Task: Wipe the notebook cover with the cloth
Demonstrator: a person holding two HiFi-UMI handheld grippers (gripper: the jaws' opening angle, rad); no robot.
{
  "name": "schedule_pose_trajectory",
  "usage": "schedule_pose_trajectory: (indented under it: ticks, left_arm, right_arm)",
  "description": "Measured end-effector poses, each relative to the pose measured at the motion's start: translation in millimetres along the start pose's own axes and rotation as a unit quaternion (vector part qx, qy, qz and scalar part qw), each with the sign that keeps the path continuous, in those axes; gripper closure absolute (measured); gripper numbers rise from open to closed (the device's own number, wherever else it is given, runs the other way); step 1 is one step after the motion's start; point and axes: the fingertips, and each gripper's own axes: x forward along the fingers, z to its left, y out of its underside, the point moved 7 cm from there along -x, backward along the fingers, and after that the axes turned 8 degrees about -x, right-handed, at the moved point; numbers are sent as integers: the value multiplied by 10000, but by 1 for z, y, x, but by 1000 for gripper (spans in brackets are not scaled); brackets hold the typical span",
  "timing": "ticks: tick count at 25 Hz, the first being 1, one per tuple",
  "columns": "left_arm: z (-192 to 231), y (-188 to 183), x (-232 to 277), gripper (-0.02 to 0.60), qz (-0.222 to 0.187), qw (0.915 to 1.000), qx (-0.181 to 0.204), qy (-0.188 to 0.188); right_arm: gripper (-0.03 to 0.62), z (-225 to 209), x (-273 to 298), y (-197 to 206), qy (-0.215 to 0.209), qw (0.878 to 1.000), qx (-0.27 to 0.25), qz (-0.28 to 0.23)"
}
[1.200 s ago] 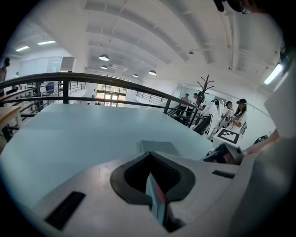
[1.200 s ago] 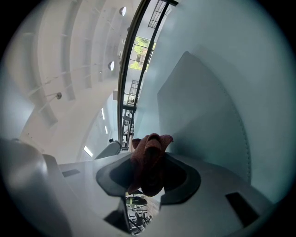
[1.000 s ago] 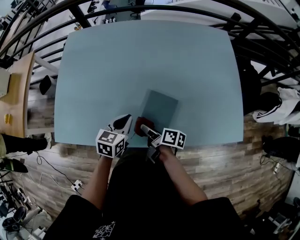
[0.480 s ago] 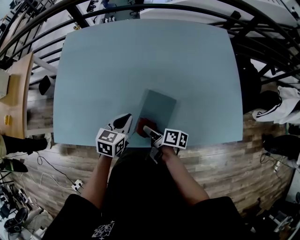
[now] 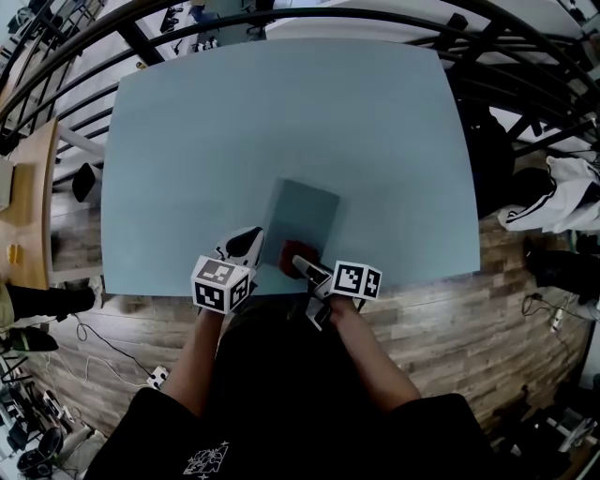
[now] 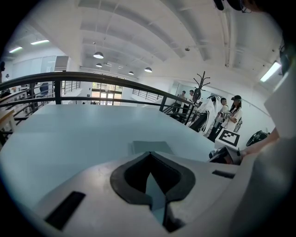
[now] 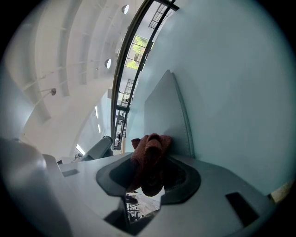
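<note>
Notebook: we see a flat grey-blue rectangular notebook (image 5: 302,223) lying closed and slightly askew on the table, close to the edge nearest us.
Cloth: a bunched dark red cloth (image 5: 289,259) sits at the notebook's near end; in the right gripper view (image 7: 149,152) it overlaps that end, but we cannot tell whether it presses on the cover.
Right gripper: the right gripper (image 5: 302,264) has its jaws clamped on the cloth, which bulges out past their tips.
Left gripper: the left gripper (image 5: 248,242) rests just beside the notebook's near left corner; its jaws meet at the tips with nothing between them (image 6: 149,155).
Table: a wide pale blue tabletop (image 5: 281,112) carries the notebook.
Surroundings: we see a wood-plank floor (image 5: 441,309) below the near edge and a black metal railing (image 5: 281,14) beyond the far one.
</note>
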Motion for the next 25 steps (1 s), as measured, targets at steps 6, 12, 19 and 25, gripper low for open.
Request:
schedule_pose_trajectory:
  ticks: [6, 12, 19, 25]
  left_arm:
    - [-10, 1, 0, 575, 14, 10000, 68, 53]
    - [-19, 3, 2, 575, 45, 9998, 121, 139]
    - [-17, -2, 3, 575, 72, 9995, 212, 243]
    - [-18, -12, 4, 575, 30, 9988, 304, 385]
  right_arm:
    - [447, -10, -21, 2, 27, 9998, 98, -160]
    - [447, -19, -38, 5, 61, 9993, 191, -312]
    - [447, -26, -54, 5, 145, 9985, 234, -474]
    - [447, -25, -71, 4, 144, 9966, 324, -750]
